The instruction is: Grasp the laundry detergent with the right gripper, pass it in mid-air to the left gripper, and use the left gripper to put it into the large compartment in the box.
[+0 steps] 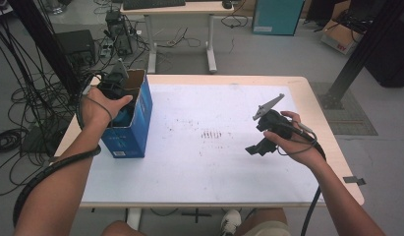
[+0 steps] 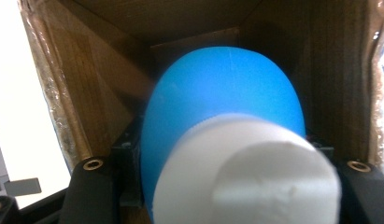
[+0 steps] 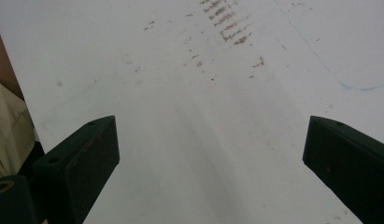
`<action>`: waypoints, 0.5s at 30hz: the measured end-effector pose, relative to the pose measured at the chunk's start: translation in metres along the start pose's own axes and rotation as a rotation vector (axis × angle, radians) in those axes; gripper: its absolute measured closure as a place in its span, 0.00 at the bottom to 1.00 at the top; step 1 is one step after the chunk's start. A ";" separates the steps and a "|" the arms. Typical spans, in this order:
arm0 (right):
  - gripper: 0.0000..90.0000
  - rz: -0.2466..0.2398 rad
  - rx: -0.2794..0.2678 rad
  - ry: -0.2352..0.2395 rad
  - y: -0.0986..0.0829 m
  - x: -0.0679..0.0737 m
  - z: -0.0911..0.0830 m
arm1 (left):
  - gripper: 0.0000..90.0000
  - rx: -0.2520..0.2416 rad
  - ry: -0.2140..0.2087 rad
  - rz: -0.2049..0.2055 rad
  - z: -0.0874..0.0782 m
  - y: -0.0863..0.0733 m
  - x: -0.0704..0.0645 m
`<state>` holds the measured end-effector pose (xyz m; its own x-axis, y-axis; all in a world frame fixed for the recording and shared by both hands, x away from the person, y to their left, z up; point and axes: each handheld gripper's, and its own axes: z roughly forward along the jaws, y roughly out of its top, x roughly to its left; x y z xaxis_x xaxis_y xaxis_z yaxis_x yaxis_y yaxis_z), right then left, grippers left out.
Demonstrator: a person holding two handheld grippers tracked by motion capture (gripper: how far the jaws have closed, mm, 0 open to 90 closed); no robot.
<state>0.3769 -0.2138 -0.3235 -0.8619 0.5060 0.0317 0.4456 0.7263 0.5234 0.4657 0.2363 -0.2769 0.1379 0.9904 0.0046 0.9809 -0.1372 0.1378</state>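
Left gripper (image 1: 122,101) is down in the open top of a blue cardboard box (image 1: 140,123) that stands upright near the left edge of the table (image 1: 307,88), on the white mat (image 1: 199,157) covering most of the tabletop. Left hand (image 1: 99,105) wraps the gripper body from the near side; the grey three-cornered plate sticks up above the box rim. In the left gripper view, the jaws are clamped on a blue bottle with a white cap (image 2: 227,126): the cap end points back toward the camera, the blue body runs away into the box, with brown cardboard walls (image 2: 96,93) around it on all sides. The bottle sits between the two black jaws, touching both. Whether the bottle rests on the box floor cannot be told. A sliver of blue shows inside the box opening in the high view, beside the hand. Right gripper (image 1: 261,145) is held in the right hand (image 1: 293,140) over the right half of the mat, well apart from the box, pointing down and toward the left. In the right gripper view its jaws stand wide apart with nothing between them, above bare white mat marked with a patch of small brown scuffs (image 3: 227,28) and a thin blue pen line (image 3: 330,74). Cables trail from both grippers along the forearms.
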 end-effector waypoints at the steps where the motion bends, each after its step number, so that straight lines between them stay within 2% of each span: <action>1: 0.04 0.001 -0.003 -0.001 0.000 0.000 0.000 | 0.41 0.000 0.001 0.001 0.000 0.000 0.000; 15: 0.04 0.000 0.000 -0.007 -0.002 -0.002 -0.002 | 0.41 -0.006 0.003 0.001 0.000 0.000 0.000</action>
<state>0.3772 -0.2171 -0.3227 -0.8601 0.5095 0.0260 0.4459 0.7261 0.5234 0.4652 0.2360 -0.2772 0.1389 0.9903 0.0075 0.9799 -0.1385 0.1434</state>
